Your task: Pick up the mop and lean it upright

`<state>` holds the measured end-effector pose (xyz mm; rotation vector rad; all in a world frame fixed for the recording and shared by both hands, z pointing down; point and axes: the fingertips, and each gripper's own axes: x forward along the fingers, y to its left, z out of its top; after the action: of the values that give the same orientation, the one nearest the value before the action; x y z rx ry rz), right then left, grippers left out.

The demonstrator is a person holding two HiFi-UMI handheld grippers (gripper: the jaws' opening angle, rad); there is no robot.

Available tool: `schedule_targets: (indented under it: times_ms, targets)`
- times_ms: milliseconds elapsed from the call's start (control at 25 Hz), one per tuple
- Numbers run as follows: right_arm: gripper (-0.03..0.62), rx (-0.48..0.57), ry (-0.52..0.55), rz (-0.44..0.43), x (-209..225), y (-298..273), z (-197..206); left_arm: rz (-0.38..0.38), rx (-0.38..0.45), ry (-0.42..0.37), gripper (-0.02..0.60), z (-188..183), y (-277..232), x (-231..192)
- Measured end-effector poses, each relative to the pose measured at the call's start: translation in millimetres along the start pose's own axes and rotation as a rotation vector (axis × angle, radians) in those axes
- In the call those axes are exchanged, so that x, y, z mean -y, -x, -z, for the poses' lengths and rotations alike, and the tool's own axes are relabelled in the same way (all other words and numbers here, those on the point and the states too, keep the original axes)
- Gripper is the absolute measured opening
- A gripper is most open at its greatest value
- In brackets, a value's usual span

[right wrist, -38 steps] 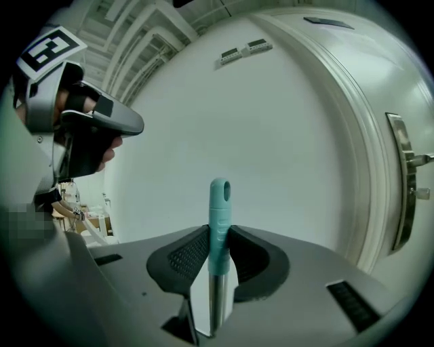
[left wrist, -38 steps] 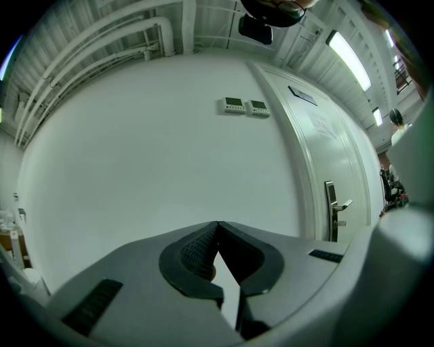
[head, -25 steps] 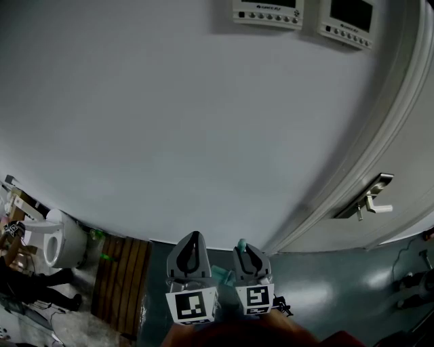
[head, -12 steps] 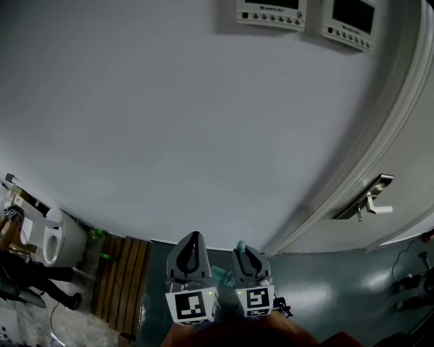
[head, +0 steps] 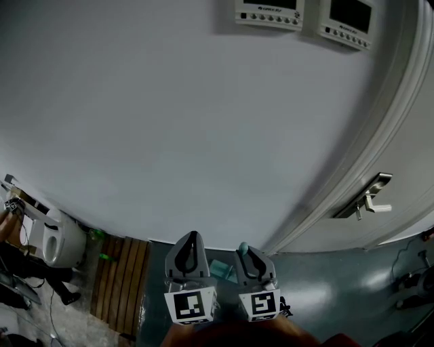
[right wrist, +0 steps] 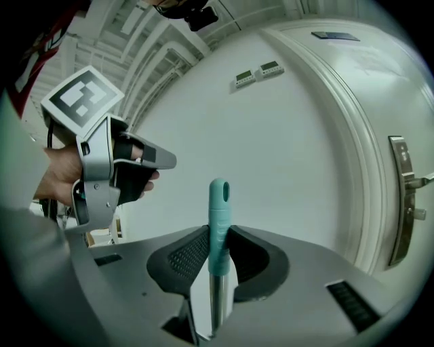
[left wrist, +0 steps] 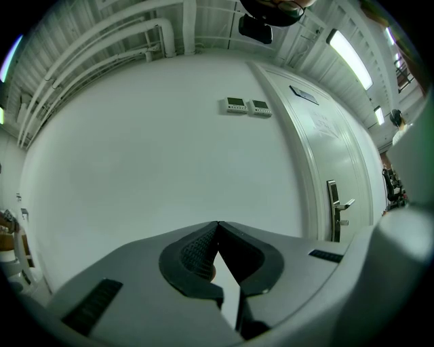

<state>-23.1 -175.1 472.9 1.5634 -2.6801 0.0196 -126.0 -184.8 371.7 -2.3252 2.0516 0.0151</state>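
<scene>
The mop shows as a metal pole with a teal grip (right wrist: 218, 203) standing upright between the pads of my right gripper (right wrist: 218, 234), which is shut on it just below the grip's rounded top. In the head view the teal tip (head: 242, 245) pokes up at the right gripper (head: 247, 252), close to the white wall. A teal patch (head: 222, 270) lies low between the two grippers; what it is I cannot tell. My left gripper (head: 190, 237) hangs beside the right one, its jaws (left wrist: 217, 227) shut with nothing in them, and it also appears in the right gripper view (right wrist: 115, 169).
A white door with a metal lever handle (head: 371, 201) stands at the right. Two wall control panels (head: 268, 12) sit high on the wall. Wooden slats (head: 121, 284) and a white fixture (head: 57, 238) are at the lower left on the dark floor.
My right gripper has risen a little with the mop handle in it. The left gripper has stayed put. Someone at the far left edge has shifted.
</scene>
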Motion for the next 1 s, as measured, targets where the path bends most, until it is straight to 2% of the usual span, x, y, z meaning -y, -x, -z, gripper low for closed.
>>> schedule_targets:
  times_ms: [280,560,760,1000]
  targets:
    - [0.106,0.116,-0.028,-0.004,8.3,9.9,-63.4,-0.009,0.003,0.008,0.014,-1.8,-0.8,-2.8]
    - [0.106,0.168,-0.019,-0.002,12.6,19.4,-114.2,-0.006,0.011,-0.001,0.014,-6.7,-1.9,-3.1]
    - [0.106,0.196,-0.026,0.004,15.6,20.4,-133.7,-0.001,0.02,0.009,0.014,-12.3,-3.2,-1.0]
    - [0.106,0.184,-0.019,-0.01,13.4,20.7,-133.9,0.007,0.025,0.003,0.014,-15.4,-4.6,1.9]
